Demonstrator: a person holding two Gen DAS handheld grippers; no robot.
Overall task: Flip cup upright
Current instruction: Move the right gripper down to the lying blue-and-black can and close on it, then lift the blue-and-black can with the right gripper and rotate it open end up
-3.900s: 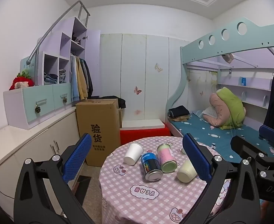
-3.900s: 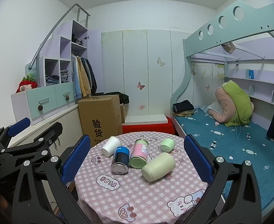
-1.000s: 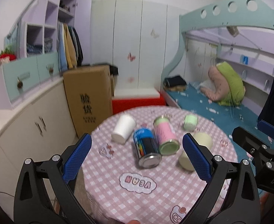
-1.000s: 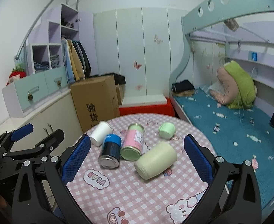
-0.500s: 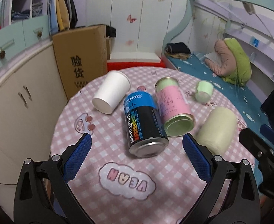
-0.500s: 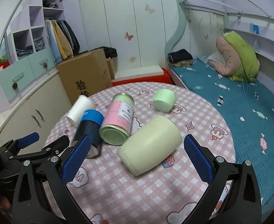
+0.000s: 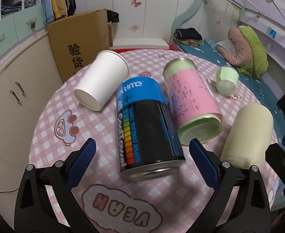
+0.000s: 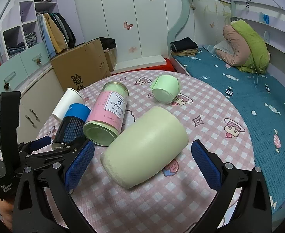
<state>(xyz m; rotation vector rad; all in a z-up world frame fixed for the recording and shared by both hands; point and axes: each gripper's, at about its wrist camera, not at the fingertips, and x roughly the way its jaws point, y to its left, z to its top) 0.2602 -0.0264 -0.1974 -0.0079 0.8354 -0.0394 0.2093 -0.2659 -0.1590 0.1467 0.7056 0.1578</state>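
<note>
On the pink checked table, the cream cup lies on its side, just right of the pink can. The right gripper straddles it, spread wide, grasping nothing. The left gripper, also unclenched, faces the blue-black can.

1. This is a child's bedroom in a home.
2. A bunk bed with a teal sheet stands right of the round table.
3. Behind the table is a wardrobe with butterfly stickers.
4. Left of the table, clothes hang beside open shelves.
</note>
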